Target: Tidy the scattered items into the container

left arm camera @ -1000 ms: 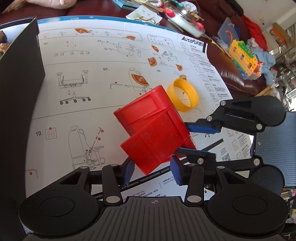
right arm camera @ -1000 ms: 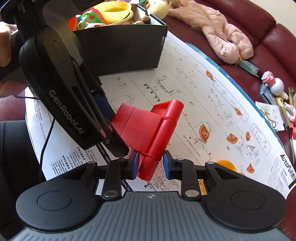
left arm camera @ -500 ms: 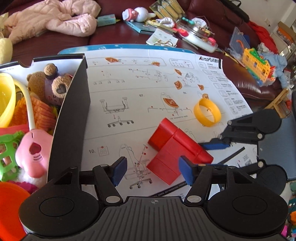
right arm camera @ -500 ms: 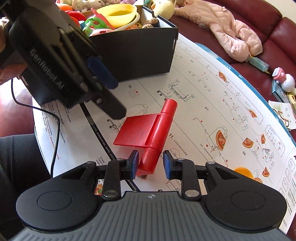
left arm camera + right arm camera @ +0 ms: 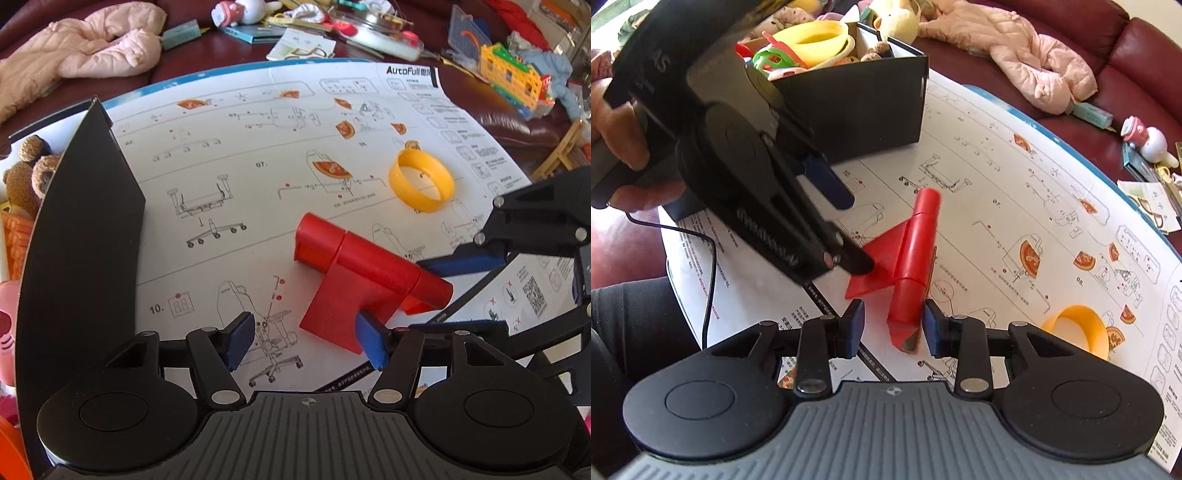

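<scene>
A red toy (image 5: 369, 273), a cylinder with flat flaps, lies on the white instruction sheet (image 5: 240, 122). My right gripper (image 5: 893, 328) straddles the cylinder's near end (image 5: 905, 325); its jaws are opening and the pads stand just off it. My left gripper (image 5: 306, 339) is open and its jaws are closing slightly. Only paper shows in the gap, and the red flap's corner sits at its right pad (image 5: 371, 347). The black box (image 5: 857, 110), full of toys, stands behind. A yellow ring (image 5: 421, 181) lies on the sheet beyond the red toy.
The box wall (image 5: 85, 229) rises close on the left of my left gripper. A pink jacket (image 5: 85, 59), a rabbit figure (image 5: 1148, 140), booklets and a yellow block structure (image 5: 513, 74) lie on the dark red sofa around the sheet. A hand (image 5: 624, 147) holds the left gripper.
The red toy came down from both grippers onto the sheet. My left gripper let go, opened wide and drew back. My right jaws widened off the cylinder.
</scene>
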`<move>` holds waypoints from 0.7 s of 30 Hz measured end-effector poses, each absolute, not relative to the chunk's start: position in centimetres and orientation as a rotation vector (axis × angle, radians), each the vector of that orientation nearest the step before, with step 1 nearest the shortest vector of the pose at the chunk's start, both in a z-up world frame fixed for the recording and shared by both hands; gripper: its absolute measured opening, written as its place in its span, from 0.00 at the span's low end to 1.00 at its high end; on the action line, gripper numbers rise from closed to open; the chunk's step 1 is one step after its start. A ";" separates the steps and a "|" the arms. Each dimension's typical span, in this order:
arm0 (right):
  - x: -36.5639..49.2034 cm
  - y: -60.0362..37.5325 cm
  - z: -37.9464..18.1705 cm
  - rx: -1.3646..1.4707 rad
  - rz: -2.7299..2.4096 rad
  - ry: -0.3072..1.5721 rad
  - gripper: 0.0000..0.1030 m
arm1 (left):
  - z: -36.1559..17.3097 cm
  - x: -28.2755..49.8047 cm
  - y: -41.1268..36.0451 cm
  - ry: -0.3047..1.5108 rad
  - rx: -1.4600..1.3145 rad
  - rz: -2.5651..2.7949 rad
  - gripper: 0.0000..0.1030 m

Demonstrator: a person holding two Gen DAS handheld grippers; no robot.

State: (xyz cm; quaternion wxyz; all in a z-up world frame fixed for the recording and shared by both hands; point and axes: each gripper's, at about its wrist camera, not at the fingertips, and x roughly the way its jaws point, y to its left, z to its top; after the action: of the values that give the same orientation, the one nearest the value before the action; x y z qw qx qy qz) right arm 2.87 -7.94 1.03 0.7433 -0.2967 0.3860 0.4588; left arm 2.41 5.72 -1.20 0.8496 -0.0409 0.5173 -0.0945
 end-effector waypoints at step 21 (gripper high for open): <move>3.4 -9.9 -0.7 -0.521 0.887 0.930 0.52 | 2.6 6.1 7.7 1.064 -0.253 -0.075 0.84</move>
State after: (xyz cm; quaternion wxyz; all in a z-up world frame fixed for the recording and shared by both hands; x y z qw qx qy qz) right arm 3.40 -9.95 -0.70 0.7692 -0.2401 0.4284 0.4088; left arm 6.14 7.69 2.58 0.8535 -0.1204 0.5058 -0.0358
